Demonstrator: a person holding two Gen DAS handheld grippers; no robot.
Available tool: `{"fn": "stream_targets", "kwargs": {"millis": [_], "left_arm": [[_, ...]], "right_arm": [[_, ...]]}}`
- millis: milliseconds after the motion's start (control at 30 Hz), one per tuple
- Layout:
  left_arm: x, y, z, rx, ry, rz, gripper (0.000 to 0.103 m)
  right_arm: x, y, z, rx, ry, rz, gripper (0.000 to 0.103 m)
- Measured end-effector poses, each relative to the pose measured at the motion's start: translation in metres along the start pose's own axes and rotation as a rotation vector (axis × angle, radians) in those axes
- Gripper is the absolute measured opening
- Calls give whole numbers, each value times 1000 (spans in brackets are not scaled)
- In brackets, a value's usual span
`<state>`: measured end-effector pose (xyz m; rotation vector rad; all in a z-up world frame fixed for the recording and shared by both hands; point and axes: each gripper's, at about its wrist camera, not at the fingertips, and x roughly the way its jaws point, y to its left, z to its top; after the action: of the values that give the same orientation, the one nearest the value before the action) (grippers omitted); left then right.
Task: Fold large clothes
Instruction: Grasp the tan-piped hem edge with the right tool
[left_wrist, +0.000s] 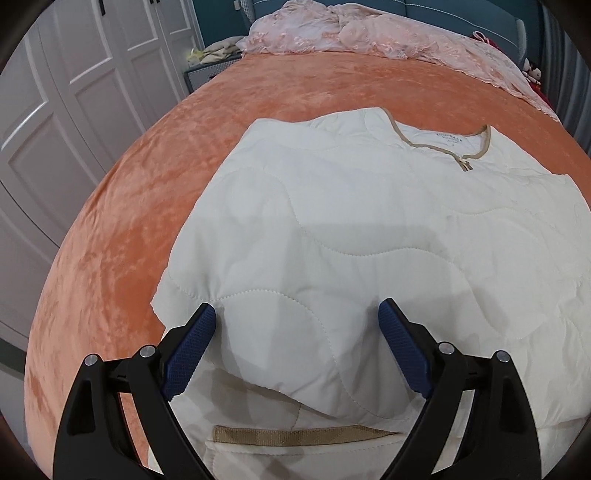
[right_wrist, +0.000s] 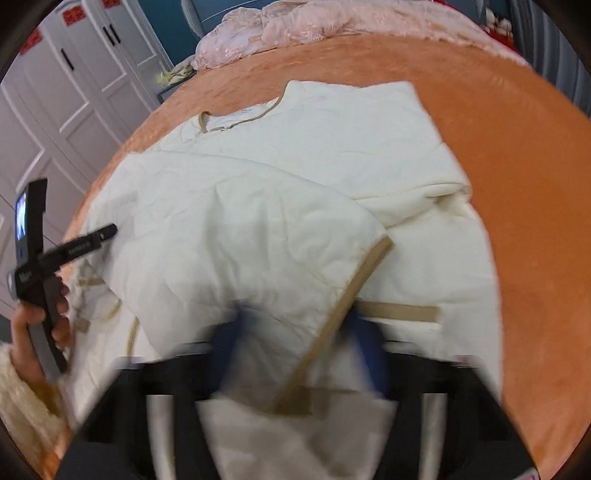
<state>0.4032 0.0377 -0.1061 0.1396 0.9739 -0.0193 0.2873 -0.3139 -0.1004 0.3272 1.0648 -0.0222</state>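
Left wrist view: the left gripper (left_wrist: 297, 314) hangs just above the jacket (left_wrist: 351, 229) with its blue pads spread wide, holding nothing. The cream quilted jacket lies flat on the orange bedspread (left_wrist: 147, 177), tan collar (left_wrist: 443, 144) toward the far end, where a pink blanket (left_wrist: 351, 33) is heaped.

Right wrist view (blurred near the lens): a folded sleeve with a tan cuff (right_wrist: 343, 306) lies between the pads of the right gripper (right_wrist: 295, 328); whether they pinch it I cannot tell. The left hand (right_wrist: 33, 328) sits at the left edge.
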Motion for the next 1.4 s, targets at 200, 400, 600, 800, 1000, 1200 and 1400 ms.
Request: {"fn": "stream_targets", "kwargs": {"millis": [200,400,600,800,1000,1200,1400], "left_arm": [[-7,6,12,-24,-26,18,87],[10,-3,17,-34,-21,30,87],[26,-6,9,-60,-55,39,91],[32,-7,1,-65,-108,44,93],[34,-12,-4,-62,-152,66,94],[36,-12,-8,-68,-176,70,95],[33,-12,-6,-73,-173,79,95]], "right_arm": [[-48,29,47,-123,-252,-132,6],[4,2,78,-76,-194,-212,6],[52,-17,62,-37,-158,-230,7],[64,-13,58,-66,-192,-277,8],[70,-16,57,-65,-222,-296,8],[70,-23,57,-32,-244,-270,7],[57,-25,56,0,-279,-286,16]]}}
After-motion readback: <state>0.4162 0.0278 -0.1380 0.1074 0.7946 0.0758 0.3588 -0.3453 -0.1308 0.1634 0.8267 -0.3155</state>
